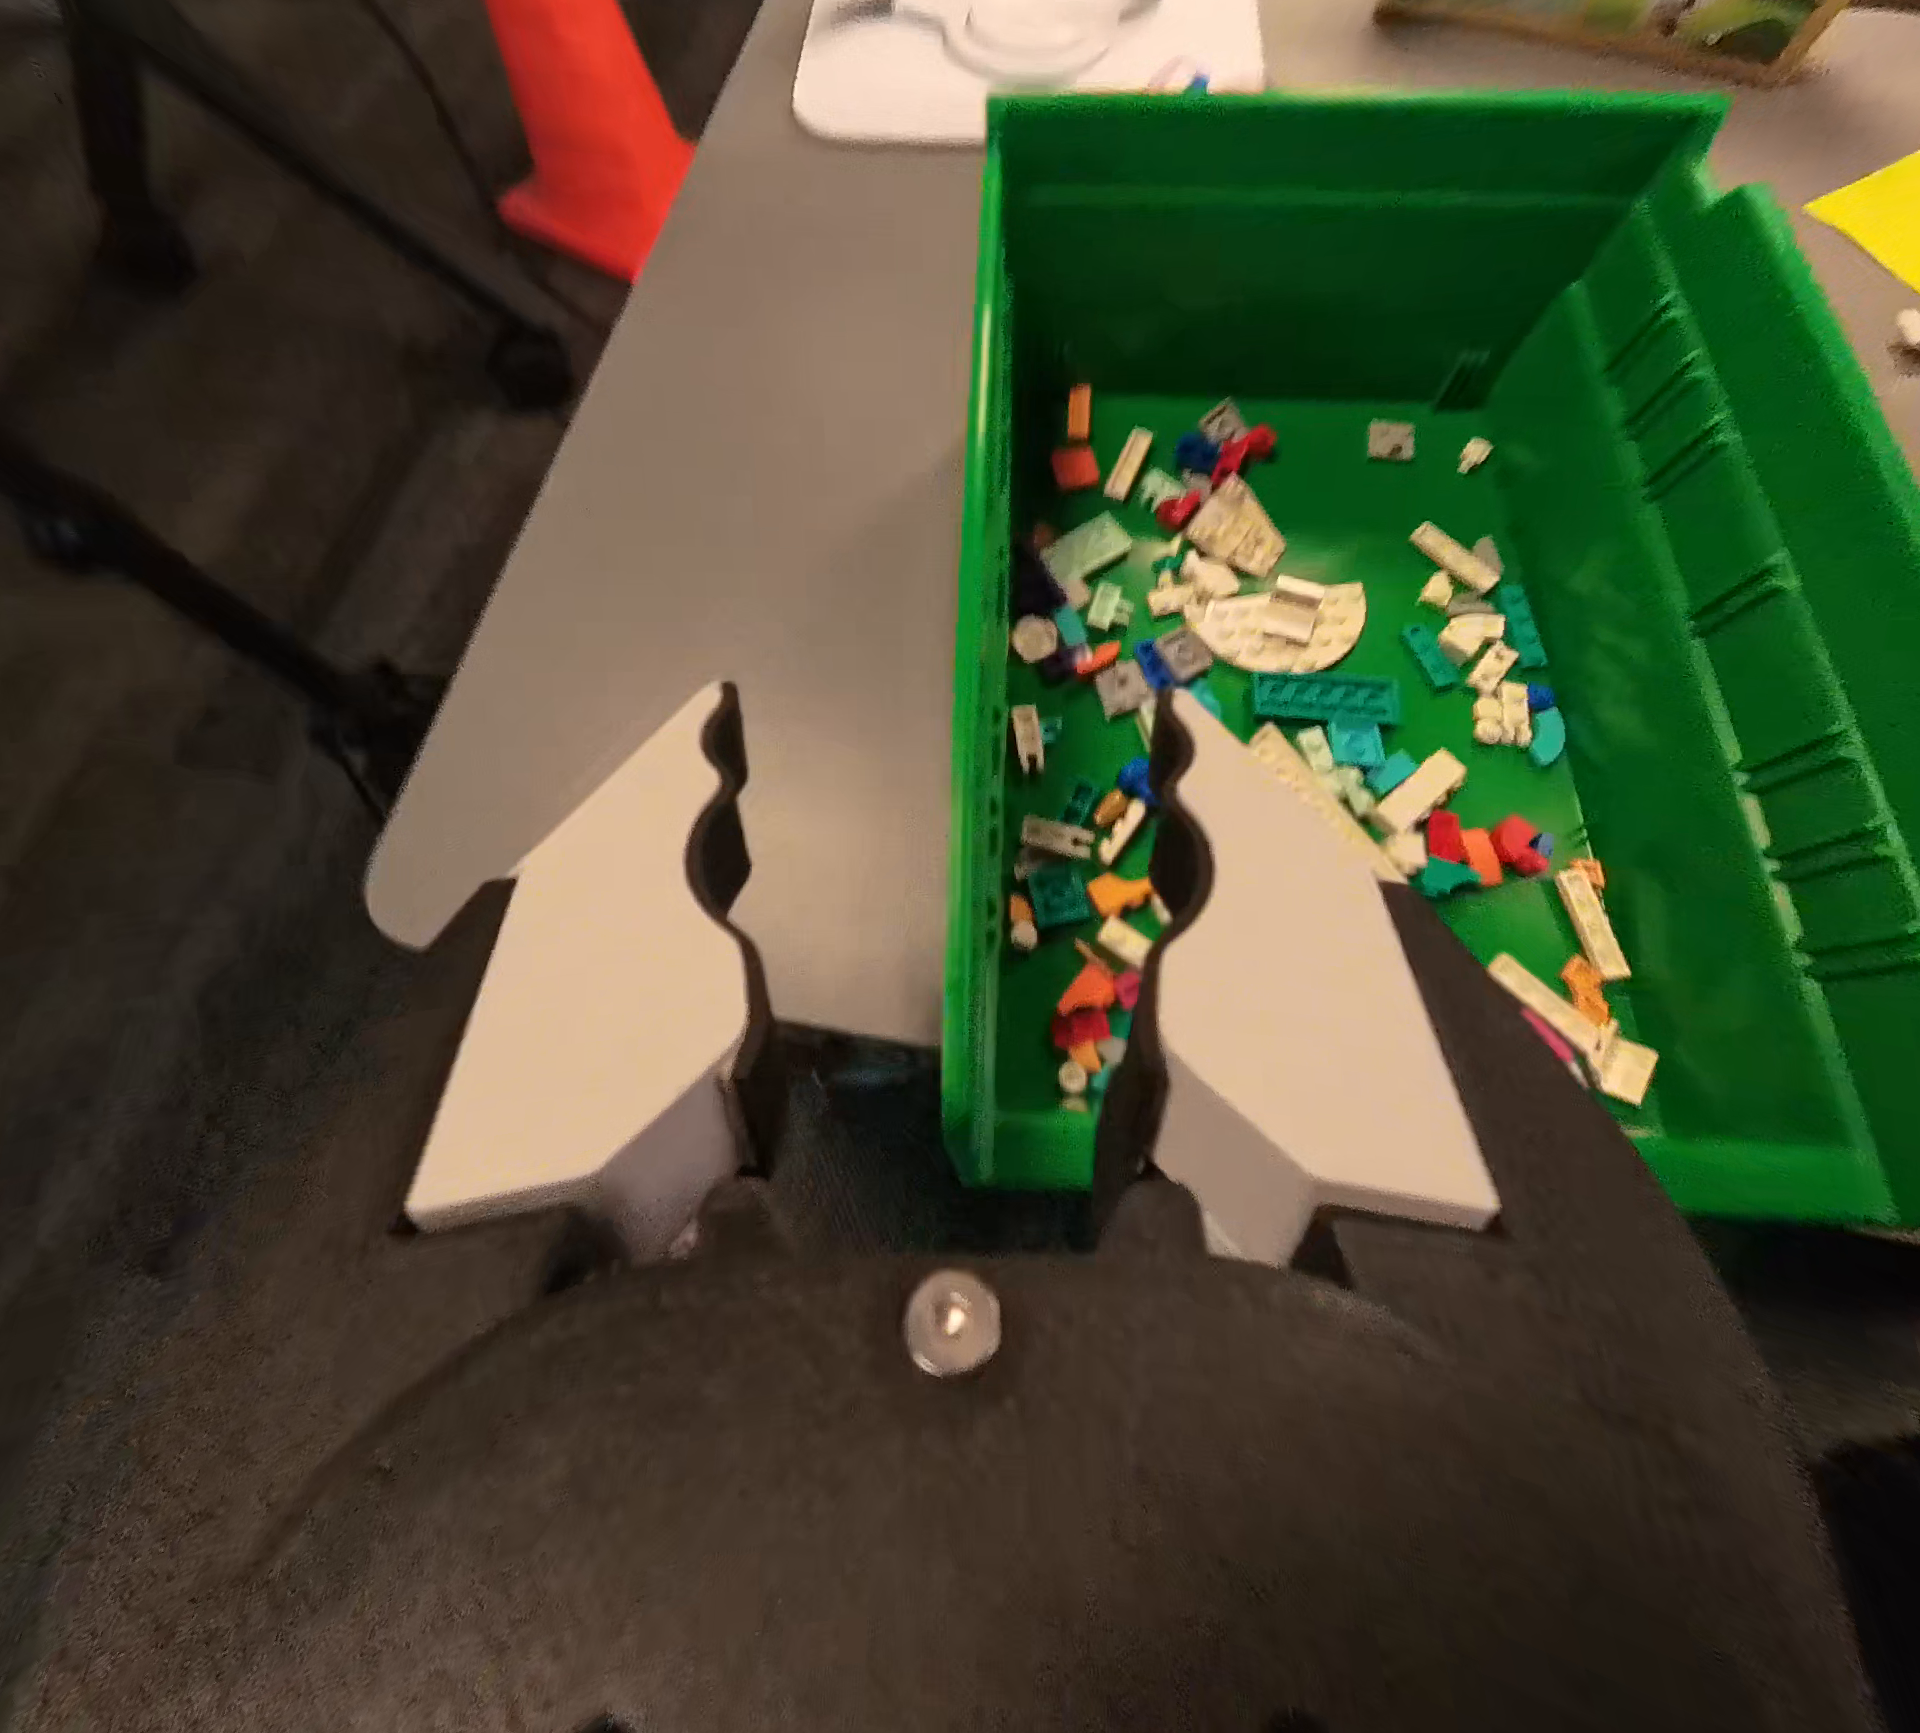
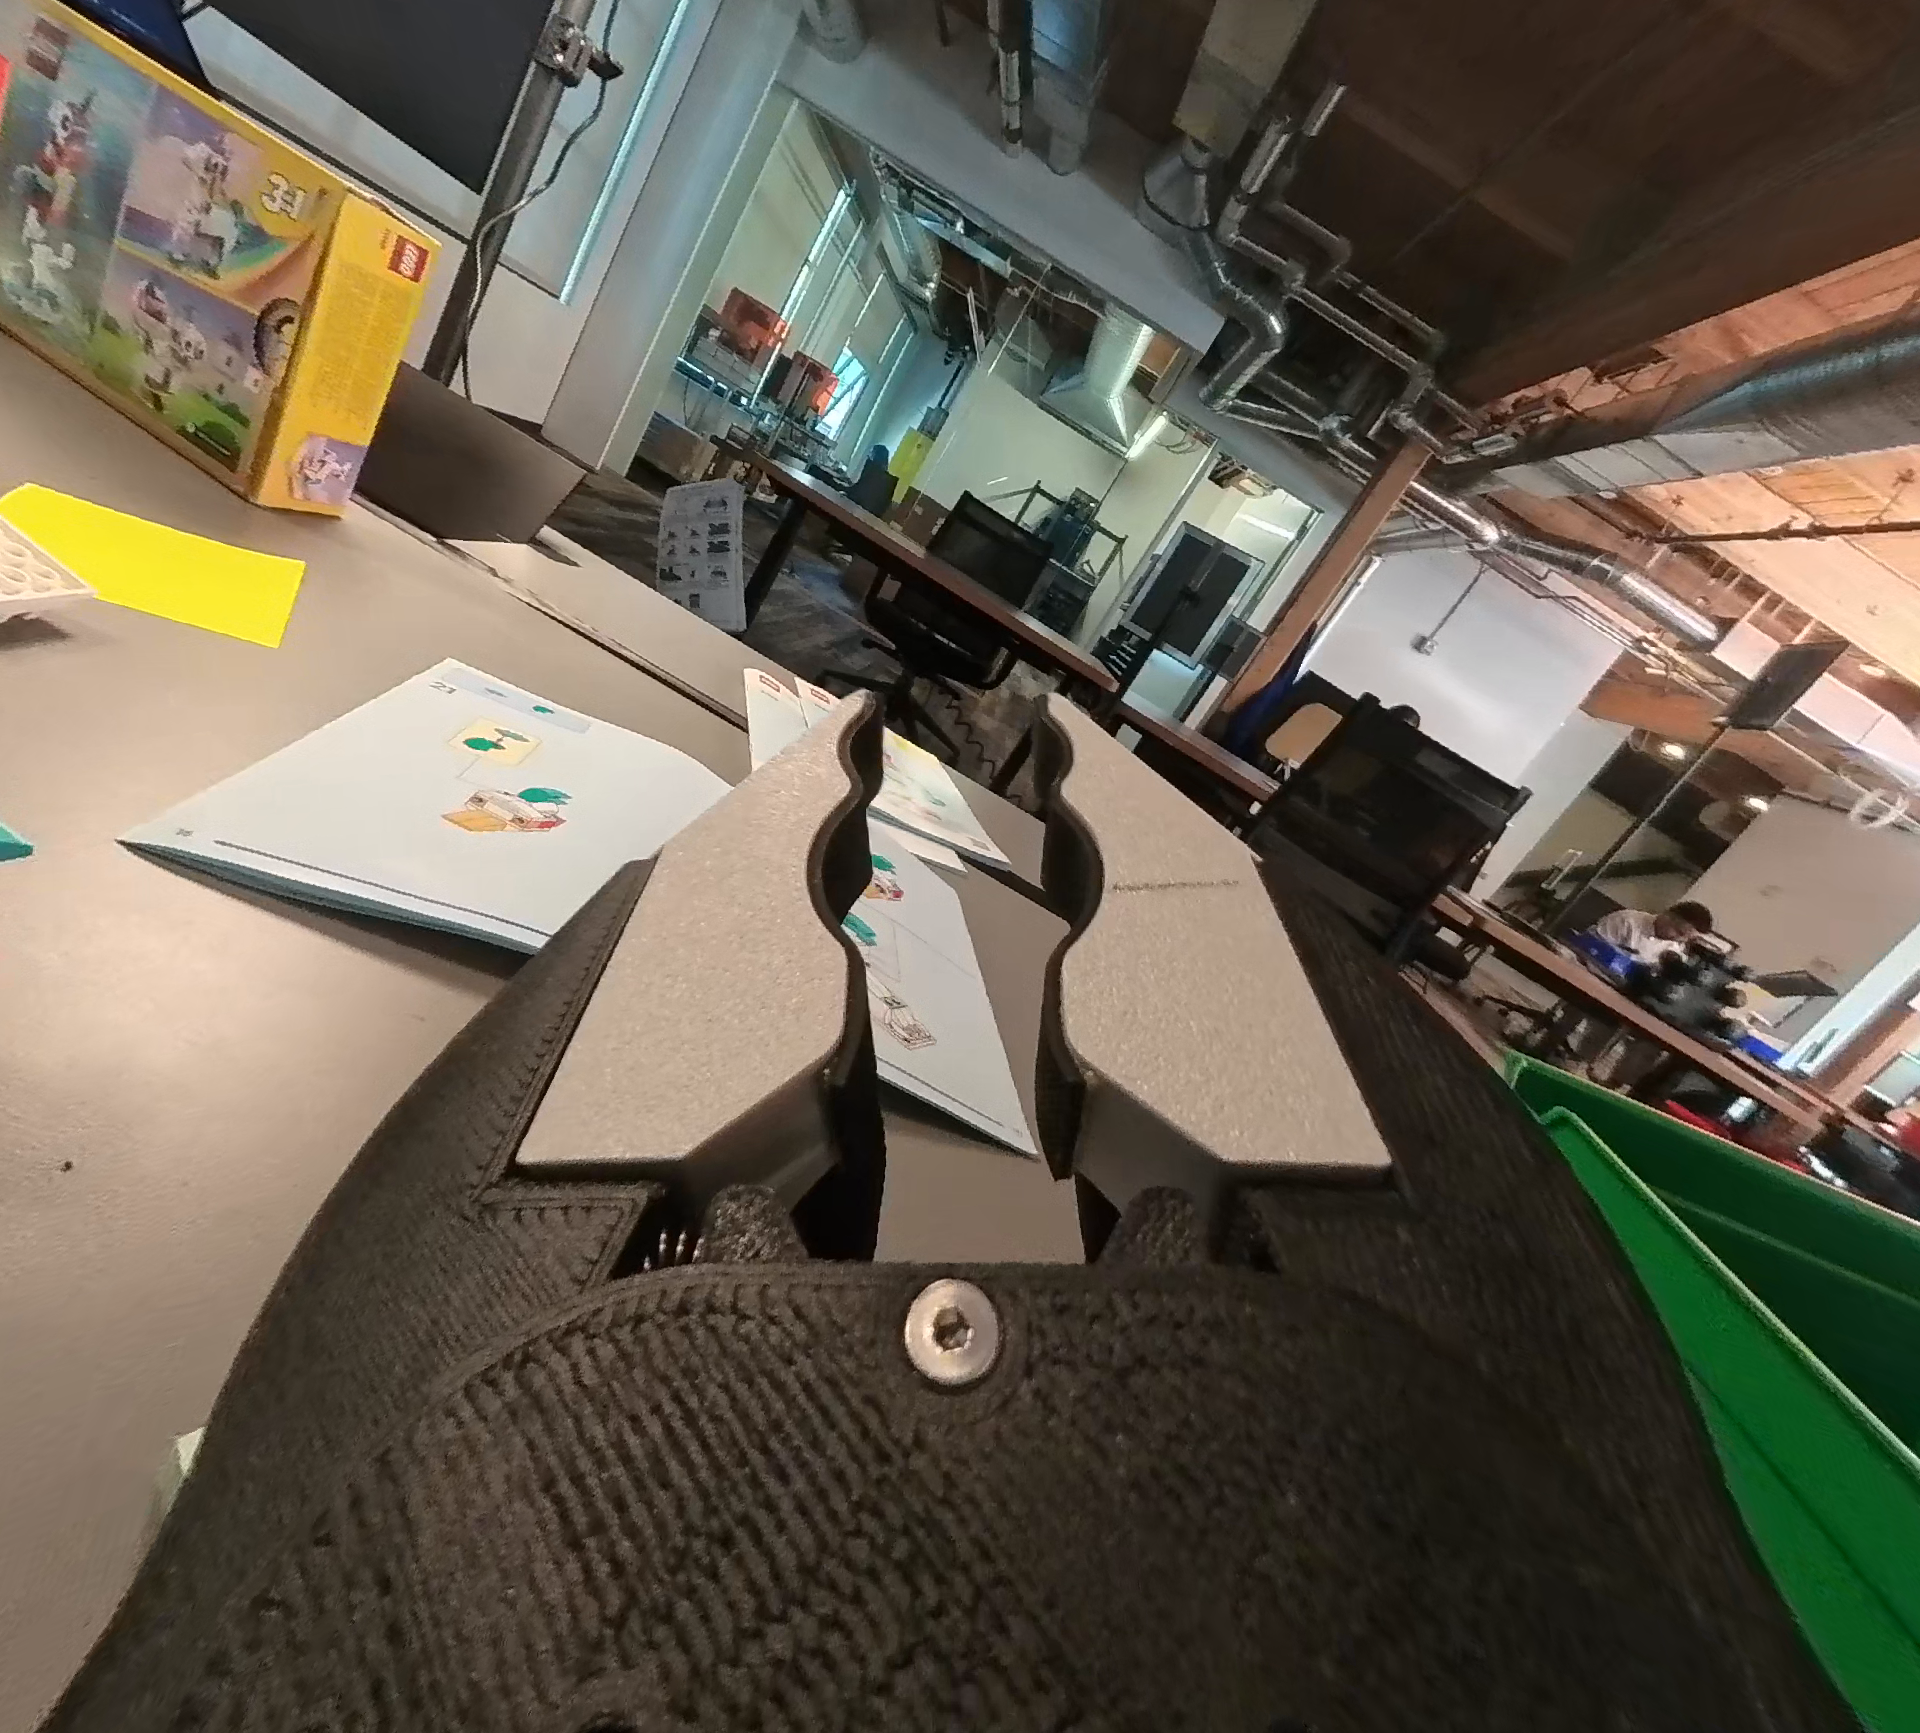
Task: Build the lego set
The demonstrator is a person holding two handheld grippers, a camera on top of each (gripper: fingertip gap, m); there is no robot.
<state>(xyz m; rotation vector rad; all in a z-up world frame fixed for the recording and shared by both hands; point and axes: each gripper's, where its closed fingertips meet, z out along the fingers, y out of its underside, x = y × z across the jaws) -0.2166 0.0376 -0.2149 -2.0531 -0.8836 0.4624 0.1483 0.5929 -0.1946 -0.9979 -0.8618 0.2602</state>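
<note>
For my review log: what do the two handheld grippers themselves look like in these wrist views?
Both share one design. The left gripper has a black body, apparently printed, two flat pale grey wedge fingers with wavy, scalloped black inner edges, and a silver screw at the centre. The right gripper shows ridged print lines on its black body, darker-looking grey textured fingers and a silver hex screw. No cables, sleeves or hands are visible.

Both views share green bin point(image 1: 1351, 156)
</note>
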